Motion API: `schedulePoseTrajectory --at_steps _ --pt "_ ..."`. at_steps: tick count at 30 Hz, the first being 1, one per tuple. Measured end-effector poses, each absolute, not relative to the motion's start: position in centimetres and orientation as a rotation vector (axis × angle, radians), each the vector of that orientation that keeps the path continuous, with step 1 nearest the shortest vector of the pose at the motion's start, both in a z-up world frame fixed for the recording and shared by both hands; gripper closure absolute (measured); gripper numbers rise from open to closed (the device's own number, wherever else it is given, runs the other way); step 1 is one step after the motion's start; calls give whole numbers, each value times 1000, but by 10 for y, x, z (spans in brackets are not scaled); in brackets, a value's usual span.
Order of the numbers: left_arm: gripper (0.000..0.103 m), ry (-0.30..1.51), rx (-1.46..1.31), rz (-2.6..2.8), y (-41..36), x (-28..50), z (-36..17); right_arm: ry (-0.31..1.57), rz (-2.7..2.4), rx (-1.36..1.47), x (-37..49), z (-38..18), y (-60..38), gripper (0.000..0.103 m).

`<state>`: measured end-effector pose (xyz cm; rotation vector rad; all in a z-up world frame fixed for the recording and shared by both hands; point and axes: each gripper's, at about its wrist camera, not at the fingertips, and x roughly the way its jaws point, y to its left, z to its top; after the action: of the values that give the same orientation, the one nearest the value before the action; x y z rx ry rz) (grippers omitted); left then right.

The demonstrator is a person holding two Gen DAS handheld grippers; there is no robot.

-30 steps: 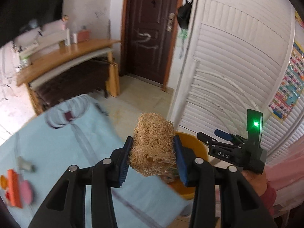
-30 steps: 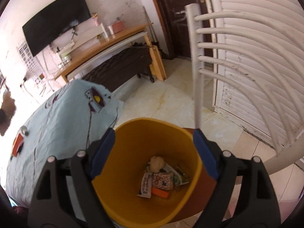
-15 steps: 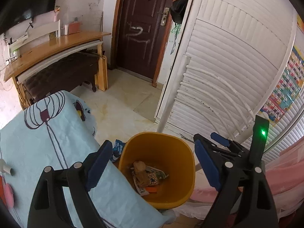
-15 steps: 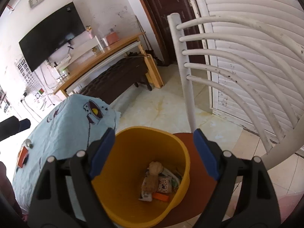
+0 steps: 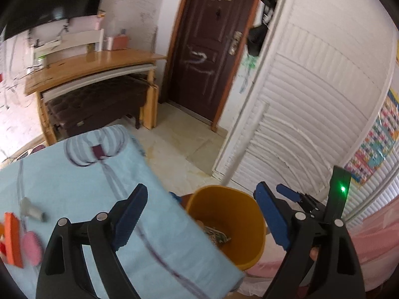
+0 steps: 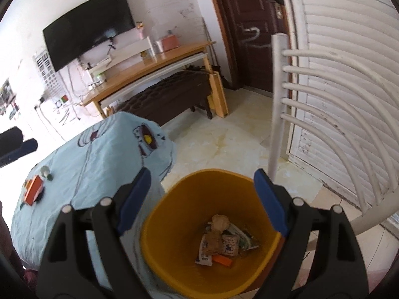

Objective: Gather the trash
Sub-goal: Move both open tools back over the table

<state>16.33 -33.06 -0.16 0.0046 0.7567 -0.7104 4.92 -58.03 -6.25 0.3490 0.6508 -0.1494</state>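
The round yellow plastic waste bin (image 6: 212, 226) stands on the floor, just beside the edge of the table covered with a light-blue printed cloth (image 6: 99, 159), and close to a white slatted chair (image 6: 321, 99). At the bottom of the bin lies the collected trash (image 6: 222, 241): a tan fibrous wad on top of several printed snack wrappers and a small orange piece. From my left camera the same bin (image 5: 237, 224) shows partly hidden behind the cloth's edge (image 5: 74, 174), with only a scrap of wrapper visible inside.

My right gripper (image 6: 203, 199) hangs above the bin, pointing down into it; its blue-padded jaws stand wide apart with nothing between them. My left gripper (image 5: 202, 214) is likewise spread wide and empty, positioned over the table edge and the bin's near rim. Its view is blurred.

On the cloth, well apart from the bin, lie an orange block-shaped item (image 6: 33, 190) and a small grey-white object (image 6: 46, 173). The left view also shows a pink brush-like item (image 5: 31, 248) beside the orange one; I cannot identify it further.

Beyond stand a wooden desk (image 6: 149, 74), a black wall-mounted screen (image 6: 87, 27), a dark brown door (image 5: 202, 57) and white louvred panels (image 5: 319, 94).
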Motion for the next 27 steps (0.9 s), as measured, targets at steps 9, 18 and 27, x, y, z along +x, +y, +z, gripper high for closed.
schedulePoseTrajectory --at_steps 9,18,27 --pt "16 740 -138 -535 -233 181 13 665 -19 255 87 -40 -504 18" --pt "9 711 -129 -375 -139 186 14 694 114 181 126 -30 -425 18" --pt "9 743 -108 -251 -51 192 -2 751 242 113 164 -34 -350 18"
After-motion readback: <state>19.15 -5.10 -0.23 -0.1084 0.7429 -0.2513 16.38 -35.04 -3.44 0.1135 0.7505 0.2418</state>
